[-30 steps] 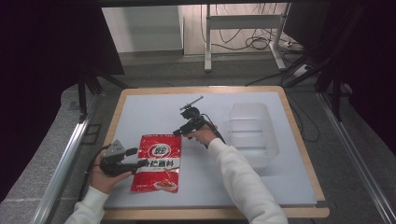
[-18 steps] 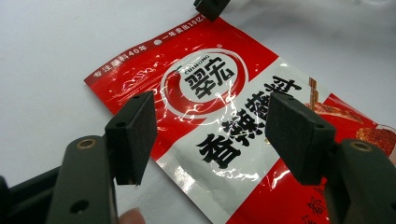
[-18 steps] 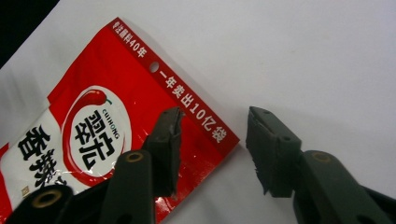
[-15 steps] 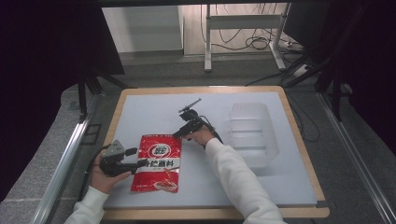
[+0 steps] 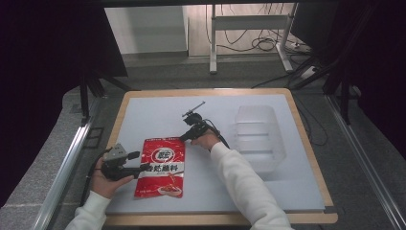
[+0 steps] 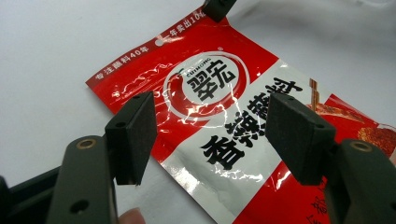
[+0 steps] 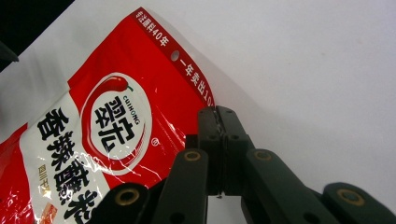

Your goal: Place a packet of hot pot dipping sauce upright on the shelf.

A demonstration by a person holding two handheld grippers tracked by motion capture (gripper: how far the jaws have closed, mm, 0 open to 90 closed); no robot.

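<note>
Right gripper view — right tongs point(image 7: 218, 112) clamp red pouch point(image 7: 107, 121) corner.

my right gripper point(image 7: 219, 140) hides the red pouch's point(image 7: 116, 116) top corner; the pouch's lower part runs off the frame's edge.

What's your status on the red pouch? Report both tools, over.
Right tool has just closed on the red pouch top corner. Left tool open, jaws straddling its side edge. Clear bin stands apart; nothing in the way.
</note>
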